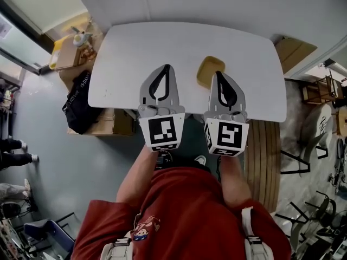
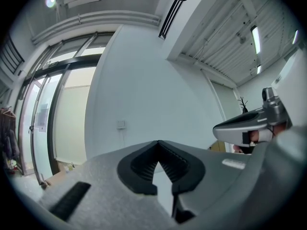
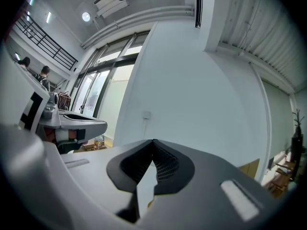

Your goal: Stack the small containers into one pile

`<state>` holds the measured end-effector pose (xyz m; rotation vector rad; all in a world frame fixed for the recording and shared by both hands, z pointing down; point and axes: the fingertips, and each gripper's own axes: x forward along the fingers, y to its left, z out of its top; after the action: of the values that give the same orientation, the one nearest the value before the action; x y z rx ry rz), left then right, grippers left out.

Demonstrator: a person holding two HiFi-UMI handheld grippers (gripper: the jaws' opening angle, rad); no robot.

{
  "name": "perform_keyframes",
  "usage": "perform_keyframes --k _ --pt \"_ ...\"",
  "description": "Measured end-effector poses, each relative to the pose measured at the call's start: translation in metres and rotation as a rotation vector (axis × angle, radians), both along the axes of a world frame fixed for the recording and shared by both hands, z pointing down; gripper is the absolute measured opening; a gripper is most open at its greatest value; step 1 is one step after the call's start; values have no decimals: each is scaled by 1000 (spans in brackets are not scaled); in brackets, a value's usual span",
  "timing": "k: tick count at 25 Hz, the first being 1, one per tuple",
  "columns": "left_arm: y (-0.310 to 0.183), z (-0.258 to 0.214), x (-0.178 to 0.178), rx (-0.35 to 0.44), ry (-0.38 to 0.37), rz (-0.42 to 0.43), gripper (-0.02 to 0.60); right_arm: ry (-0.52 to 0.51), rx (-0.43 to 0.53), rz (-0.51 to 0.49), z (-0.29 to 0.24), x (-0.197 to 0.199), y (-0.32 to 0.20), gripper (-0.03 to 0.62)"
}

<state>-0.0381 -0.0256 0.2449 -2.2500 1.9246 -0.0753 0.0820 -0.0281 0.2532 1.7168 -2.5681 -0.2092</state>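
A small tan square container (image 1: 207,70) w/ rounded corners is seen on the white rounded-corner desk (image 1: 162,39), approx. mid-desk and slightly toward the right edge. Only one such piece is made out; whether it is a single item or several nested cannot be told.

The left gripper (image 1: 166,67) is held over the near half of the desk, left of the container and apart from it. In the left gripper view its fingers (image 2: 142,165) are closed tip to tip at the front, w/ nothing between them. A pale wall (image 2: 144,95) and ceiling are seen beyond.

The right gripper (image 1: 218,73) is held beside the left one, nearer the right edge. In the head view its tip overlaps the container's right side; contact cannot be told. In the right gripper view its fingers (image 3: 166,164) are likewise closed and empty, w/ wall and tall windows behind.

Each gripper is visible in the other's view: right one at the far right of the left gripper view, left one at the far left of the right gripper view.

A black bag (image 1: 80,99) and a cardboard box (image 1: 111,123) are seen on the floor by the desk's left near corner. A red shirt (image 1: 179,215) is seen at the bottom of the head view.
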Motion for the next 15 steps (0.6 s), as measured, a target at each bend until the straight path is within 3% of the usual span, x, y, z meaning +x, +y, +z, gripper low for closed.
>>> perform_keyframes --k 15 --pt "2 -7 -2 25 15 9 2 7 14 -8 -5 -4 -1 -2"
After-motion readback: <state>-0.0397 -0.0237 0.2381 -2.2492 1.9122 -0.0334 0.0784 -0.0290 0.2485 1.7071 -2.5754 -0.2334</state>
